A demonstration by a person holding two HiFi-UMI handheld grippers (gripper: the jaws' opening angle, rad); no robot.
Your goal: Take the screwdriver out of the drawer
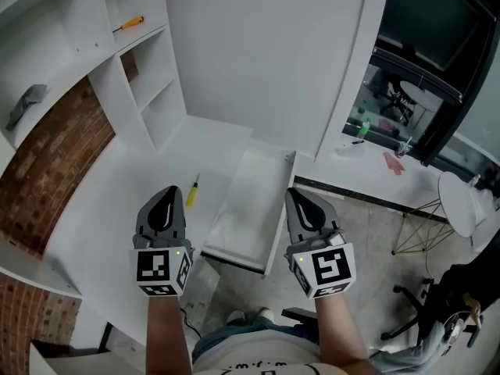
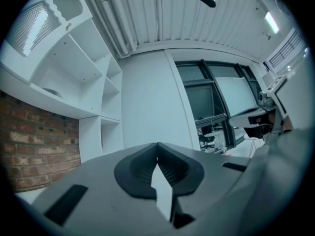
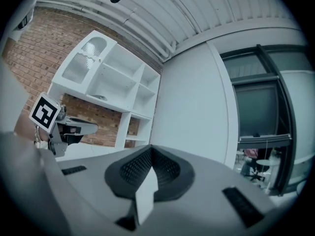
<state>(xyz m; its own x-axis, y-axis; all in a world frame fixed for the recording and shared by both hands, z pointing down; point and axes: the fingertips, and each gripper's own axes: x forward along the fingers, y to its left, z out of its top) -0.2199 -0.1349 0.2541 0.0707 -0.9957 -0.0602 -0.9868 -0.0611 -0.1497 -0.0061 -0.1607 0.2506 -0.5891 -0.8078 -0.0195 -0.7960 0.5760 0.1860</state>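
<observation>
A small yellow-handled screwdriver [image 1: 191, 192] lies on the white desk top [image 1: 117, 209], just left of the pulled-out white drawer [image 1: 246, 201]. The drawer's inside looks bare. My left gripper [image 1: 166, 196] hangs over the desk right beside the screwdriver, its jaws shut with nothing in them. My right gripper [image 1: 295, 198] hovers at the drawer's right rim, also shut and empty. In the left gripper view the left gripper [image 2: 157, 154] points level at the white wall panel. The right gripper [image 3: 150, 156] in its own view faces the shelves, and the left gripper [image 3: 54, 127] shows at its left.
White shelves [image 1: 144, 76] stand at the back left against a brick wall [image 1: 47, 155]. An orange-handled screwdriver [image 1: 127, 24] lies on an upper shelf, a grey object [image 1: 27, 100] on another. A tall white panel [image 1: 266, 53] rises behind the drawer. Chairs [image 1: 457, 201] stand at the right.
</observation>
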